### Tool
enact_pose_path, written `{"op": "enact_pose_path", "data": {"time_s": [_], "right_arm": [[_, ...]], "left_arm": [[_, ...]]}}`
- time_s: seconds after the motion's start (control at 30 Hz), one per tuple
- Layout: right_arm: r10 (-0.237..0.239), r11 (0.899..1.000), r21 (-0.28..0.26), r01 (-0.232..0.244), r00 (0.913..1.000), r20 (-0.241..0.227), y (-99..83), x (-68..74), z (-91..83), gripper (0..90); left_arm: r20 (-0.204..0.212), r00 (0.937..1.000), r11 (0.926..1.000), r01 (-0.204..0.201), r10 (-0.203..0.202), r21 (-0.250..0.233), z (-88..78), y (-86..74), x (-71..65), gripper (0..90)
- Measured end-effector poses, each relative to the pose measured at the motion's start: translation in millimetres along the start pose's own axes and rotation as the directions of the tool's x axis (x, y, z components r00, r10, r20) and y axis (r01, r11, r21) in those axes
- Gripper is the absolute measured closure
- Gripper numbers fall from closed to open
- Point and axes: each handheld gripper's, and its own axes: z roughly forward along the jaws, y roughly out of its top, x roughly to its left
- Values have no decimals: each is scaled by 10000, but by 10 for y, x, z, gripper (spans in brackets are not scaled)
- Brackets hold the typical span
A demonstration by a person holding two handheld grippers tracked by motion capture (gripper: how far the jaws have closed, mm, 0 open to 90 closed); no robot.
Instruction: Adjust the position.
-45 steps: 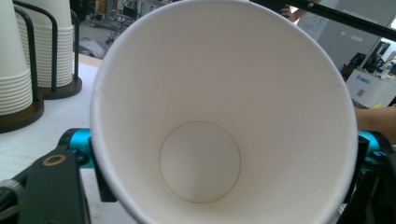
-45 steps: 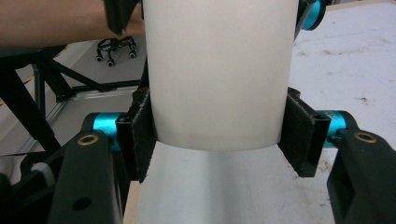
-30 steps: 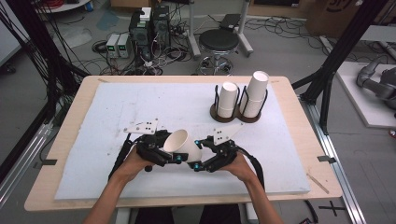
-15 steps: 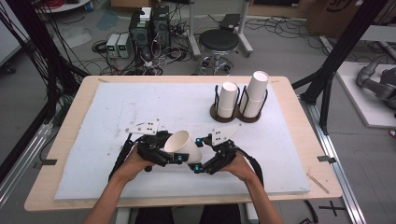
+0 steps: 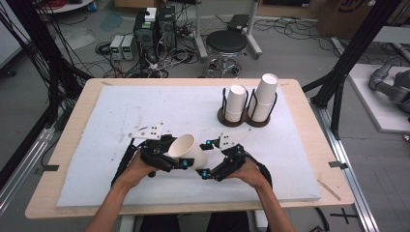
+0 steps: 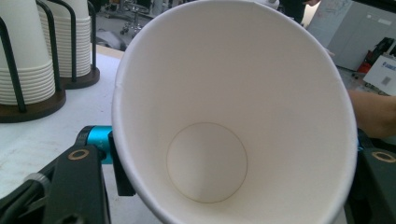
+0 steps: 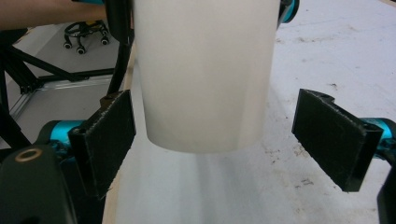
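Your left gripper [image 5: 180,159] is clamped on the rim end of the white paper cup [image 5: 189,150], holding it tilted above the white mat [image 5: 121,111] near the table's [image 5: 309,145] front edge, its mouth facing your left. In the left gripper view you look straight into the cup to its round base. Your right gripper [image 5: 209,170] has just been opening: its pads [image 7: 334,137] stand apart on either side of the cup's base without touching it. Farther right, at the back, two cup stacks [image 5: 251,99] sit in a black wire holder [image 5: 244,121].
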Motion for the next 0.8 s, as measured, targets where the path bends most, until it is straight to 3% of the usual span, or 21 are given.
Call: {"op": "enact_pose_path", "data": {"time_s": [0.23, 0.43, 0.67, 0.8], "right_arm": [[18, 10000, -27, -17, 9995, 326, -6, -3, -72, 140], [245, 9996, -144, -231, 9938, 1082, -48, -15, -201, 140], [727, 9968, -476, -638, 9732, 2181, -153, -29, -404, 140], [974, 9950, -504, -867, 9548, 2810, -228, -14, -503, 140]], "left_arm": [[-536, 9985, 9998, -95, 105, 192, -81, 37, -16, 305], [-1097, 9937, 9989, -181, 228, 439, -162, 45, -34, 304], [-1700, 9850, 9982, -214, 308, 567, -221, 67, -53, 304], [-2041, 9783, 9958, -186, 366, 897, -234, 66, -42, 304]]}}
